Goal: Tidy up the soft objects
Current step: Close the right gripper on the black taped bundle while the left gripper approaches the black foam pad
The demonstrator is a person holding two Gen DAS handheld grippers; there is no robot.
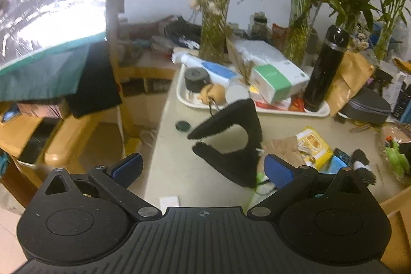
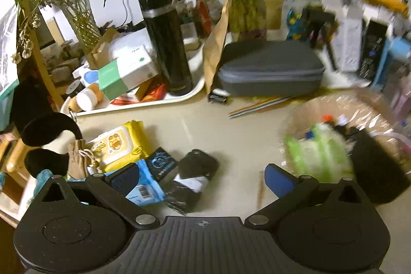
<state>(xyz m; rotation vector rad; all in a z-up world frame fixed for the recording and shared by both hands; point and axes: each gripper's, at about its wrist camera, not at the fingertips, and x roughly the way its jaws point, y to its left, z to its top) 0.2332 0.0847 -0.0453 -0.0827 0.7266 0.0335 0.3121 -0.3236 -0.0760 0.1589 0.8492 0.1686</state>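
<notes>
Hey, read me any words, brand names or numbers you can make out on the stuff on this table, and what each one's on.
No text here is legible.
Green and white box: small round logo and faint print, too blurred to read.
Yellow wipes pack: cartoon label, lettering too small to read.
Blue packet: barcode, digits unreadable.
Dark square packet: blue emblem and print, unreadable.
White carton: print blurred.

The black earmuffs (image 1: 231,143) look like fuzzy, matt cloth. The tabletop (image 2: 231,135) is smooth and faintly shiny. A black flask (image 2: 165,43) is glossy, with a duller metal-looking band near its top. The grey case (image 2: 269,68) has a matt woven cover. The yellow wipes pack (image 2: 123,145) is shiny plastic film, and beside it lies a brown cloth pouch (image 2: 78,158). The white tray (image 1: 318,112) is smooth plastic.
</notes>
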